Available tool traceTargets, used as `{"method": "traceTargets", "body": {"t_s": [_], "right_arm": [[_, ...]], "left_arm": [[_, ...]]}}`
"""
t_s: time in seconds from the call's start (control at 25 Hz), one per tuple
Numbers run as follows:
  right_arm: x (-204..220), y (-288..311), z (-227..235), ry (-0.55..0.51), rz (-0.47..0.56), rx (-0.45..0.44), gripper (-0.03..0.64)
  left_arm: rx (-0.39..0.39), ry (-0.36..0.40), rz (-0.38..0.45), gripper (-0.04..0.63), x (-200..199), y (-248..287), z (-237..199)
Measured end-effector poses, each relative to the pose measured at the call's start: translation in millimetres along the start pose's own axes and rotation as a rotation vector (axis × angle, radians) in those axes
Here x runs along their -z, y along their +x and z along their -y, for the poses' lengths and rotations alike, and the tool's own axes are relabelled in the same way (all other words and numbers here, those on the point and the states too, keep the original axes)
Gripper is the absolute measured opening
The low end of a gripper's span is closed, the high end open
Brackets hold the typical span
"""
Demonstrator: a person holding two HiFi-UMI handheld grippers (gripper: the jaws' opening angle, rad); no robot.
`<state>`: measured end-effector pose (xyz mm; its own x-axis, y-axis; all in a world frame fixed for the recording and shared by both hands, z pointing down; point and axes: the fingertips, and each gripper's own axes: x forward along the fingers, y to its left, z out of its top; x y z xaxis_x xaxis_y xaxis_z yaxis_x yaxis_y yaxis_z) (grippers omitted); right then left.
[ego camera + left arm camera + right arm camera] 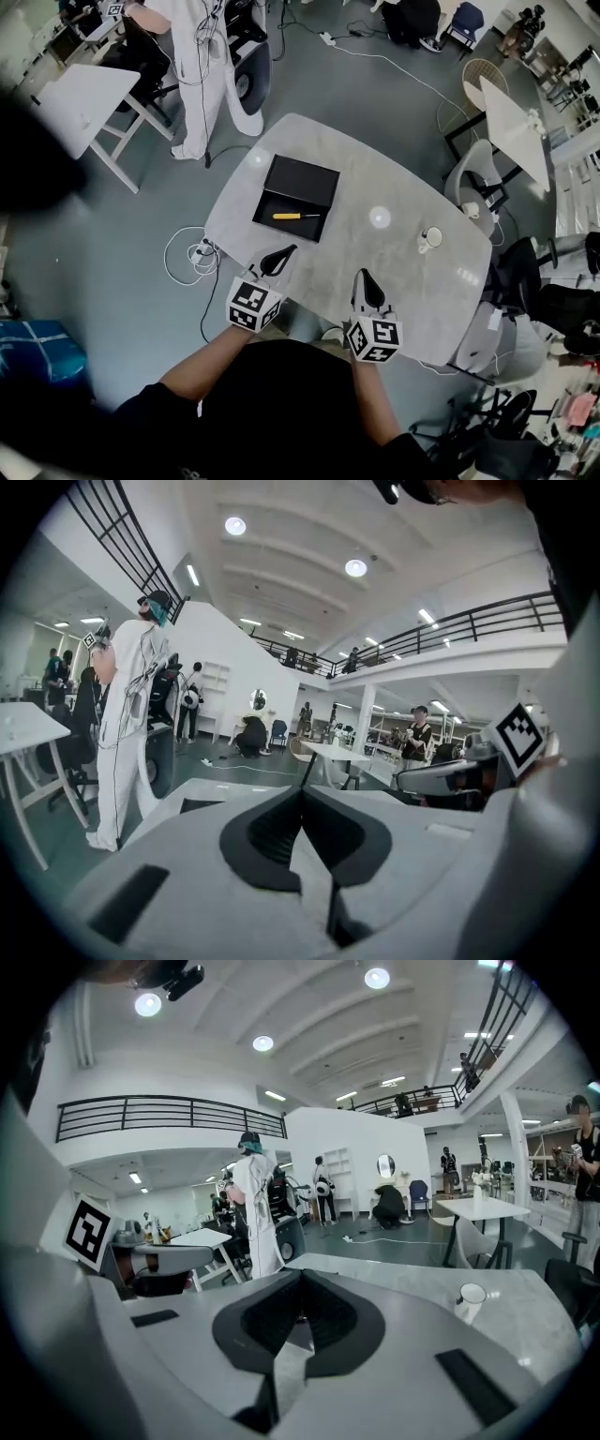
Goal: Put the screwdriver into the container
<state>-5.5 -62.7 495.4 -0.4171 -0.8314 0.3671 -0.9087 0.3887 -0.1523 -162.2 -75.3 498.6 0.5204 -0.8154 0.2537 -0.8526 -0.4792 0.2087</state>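
Note:
A yellow-handled screwdriver (294, 216) lies inside the black open container (302, 176), which sits on the far left part of the grey table (394, 178). My left gripper (282, 254) hovers over the table's near edge, just in front of the container, jaws shut with nothing between them. My right gripper (364, 277) is beside it to the right, also shut and empty. The left gripper view shows the left gripper (302, 790) with its dark jaws meeting at the tips. In the right gripper view the right gripper (300, 1275) looks the same.
A white cup (431, 237) stands on the table's right side, seen also as the cup (469, 1299) in the right gripper view. A person in white (211, 66) stands beyond the table. Cables (190, 255) lie on the floor at left; chairs (476, 183) stand at right.

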Motion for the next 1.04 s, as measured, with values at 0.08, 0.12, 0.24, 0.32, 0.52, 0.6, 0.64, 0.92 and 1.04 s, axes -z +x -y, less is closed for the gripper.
{"method": "traceTargets", "body": {"t_s": [0.08,0.12,0.24,0.32,0.52,0.6,0.64,0.92,1.04], "right_arm": [[-6,-7,12,-0.027,0.007,-0.01,0.012],[-9,-12,21,-0.036,0.012,-0.01,0.012],[-21,-31,52,-0.049,0.035,0.012,0.012],[-24,-41,72,-0.049,0.045,0.025,0.012],[-27,-58,108,-0.058,0.05,0.017,0.012],[-31,-62,117,-0.065,0.06,0.012,0.012],[-33,-65,121,-0.07,0.066,0.012,0.012],[-27,-82,138,-0.075,0.07,0.018,0.012],[-28,-92,145,-0.08,0.075,0.016,0.012]], "left_arm": [[-0.005,0.021,0.012,0.015,-8,12,16],[-0.01,0.032,0.018,0.015,-11,17,25],[-0.028,0.049,0.033,0.015,-18,32,54],[-0.036,0.053,0.034,0.015,-19,43,71],[-0.042,0.052,0.025,0.015,-13,63,111],[-0.037,0.054,0.026,0.015,-12,69,125],[-0.034,0.057,0.028,0.015,-13,72,130],[-0.045,0.074,0.04,0.015,-12,67,149],[-0.056,0.063,0.043,0.015,-11,64,157]]}}
